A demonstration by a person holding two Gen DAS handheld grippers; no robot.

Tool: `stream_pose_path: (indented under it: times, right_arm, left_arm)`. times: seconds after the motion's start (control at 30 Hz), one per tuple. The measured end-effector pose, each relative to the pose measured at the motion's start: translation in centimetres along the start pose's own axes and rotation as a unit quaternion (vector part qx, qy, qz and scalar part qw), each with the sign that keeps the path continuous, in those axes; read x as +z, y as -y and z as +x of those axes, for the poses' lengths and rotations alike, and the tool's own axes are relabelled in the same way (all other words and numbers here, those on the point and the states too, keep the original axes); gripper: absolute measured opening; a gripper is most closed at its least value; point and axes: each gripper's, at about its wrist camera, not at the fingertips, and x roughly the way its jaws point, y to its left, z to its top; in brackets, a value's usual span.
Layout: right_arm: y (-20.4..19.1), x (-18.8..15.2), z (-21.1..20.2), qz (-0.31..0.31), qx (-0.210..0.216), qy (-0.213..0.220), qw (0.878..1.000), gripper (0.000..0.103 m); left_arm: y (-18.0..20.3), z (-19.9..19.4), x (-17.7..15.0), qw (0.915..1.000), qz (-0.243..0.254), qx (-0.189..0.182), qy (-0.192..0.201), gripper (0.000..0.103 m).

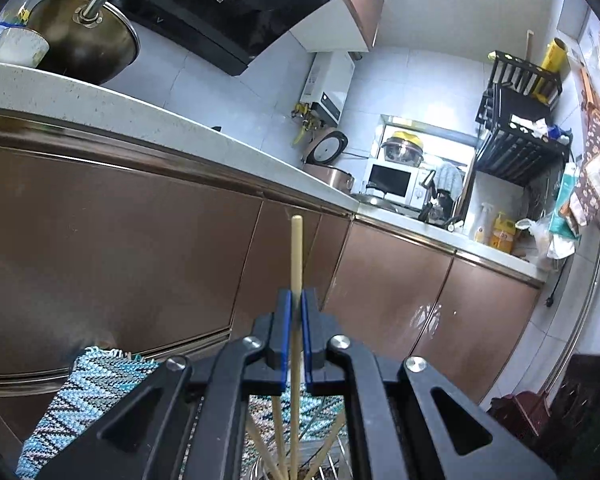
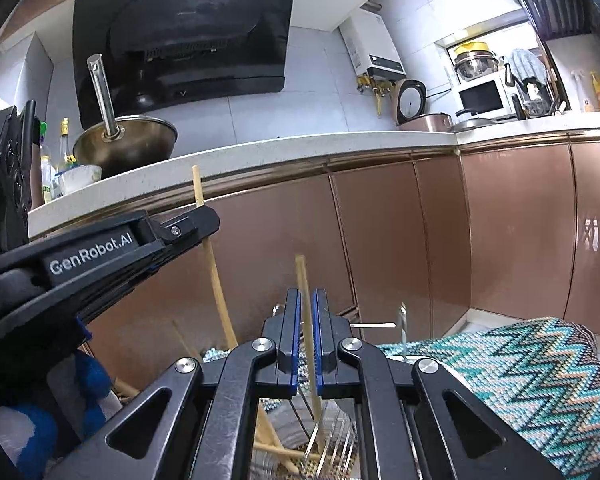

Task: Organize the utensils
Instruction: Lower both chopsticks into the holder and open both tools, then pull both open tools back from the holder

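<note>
1. The left gripper is clamping one upright chopstick; the right gripper is pinching a second chopstick the same way.
2. Each stick is passing straight through its jaws, top poking above the pads, lower end reaching toward the wire holder just below, where more chopsticks are lying.
3. Judged best: both sticks are staying vertical while lowering slowly, tips aiming inside the holder rim, letting go only once they are seated.
4. The zigzag cloth is lying to the right, near the holder.

A home kitchen — range hood, wok, microwave on the counter.
</note>
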Motion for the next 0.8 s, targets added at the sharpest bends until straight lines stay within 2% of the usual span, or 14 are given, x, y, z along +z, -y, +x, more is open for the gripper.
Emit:
stream_pose_path:
  times: [0.13,0.27,0.33,0.37,0.43,0.5,0.7,0.8]
  right_arm:
    - [0.4,0.3,-1.5,0.007,-0.011,0.004,1.0,0.007]
    - [1.1,1.0,-3.7,0.017,-0.025,0.012,0.999,0.023]
    - [1.2,1.3,-4.9,0.02,-0.031,0.017,0.999,0.025]
    - [1.2,1.6,-5.4,0.021,-0.033,0.019,0.999,0.025]
    - [1.1,2.0,-6.5,0.022,-0.038,0.022,0.999,0.031]
    - [1.0,2.4,-7.9,0.024,-0.044,0.027,0.998,0.039]
    - [0.4,3.5,-11.6,0.036,-0.049,0.038,0.997,0.041]
    - [-0.6,4.2,-13.7,0.032,-0.048,0.047,0.997,0.042]
  left_arm:
    - [-0.3,-0.8,0.0,0.9999,-0.003,0.001,-0.013,0.006]
    - [-0.5,-2.4,0.6,0.9999,-0.005,0.002,-0.016,0.007]
    - [-0.4,-3.6,1.3,0.9999,-0.002,0.002,-0.015,0.009]
    - [-0.3,-4.1,1.6,0.9999,0.001,0.003,-0.014,0.011]
    - [-0.2,-5.6,2.3,0.9999,0.008,0.007,-0.013,0.024]
    - [-0.2,-6.8,2.9,0.9998,0.008,0.009,-0.013,0.026]
    - [-0.6,-11.4,4.7,0.9994,0.012,0.028,-0.017,0.029]
    - [-0.6,-13.7,5.6,0.9989,0.018,0.04,-0.014,0.038]
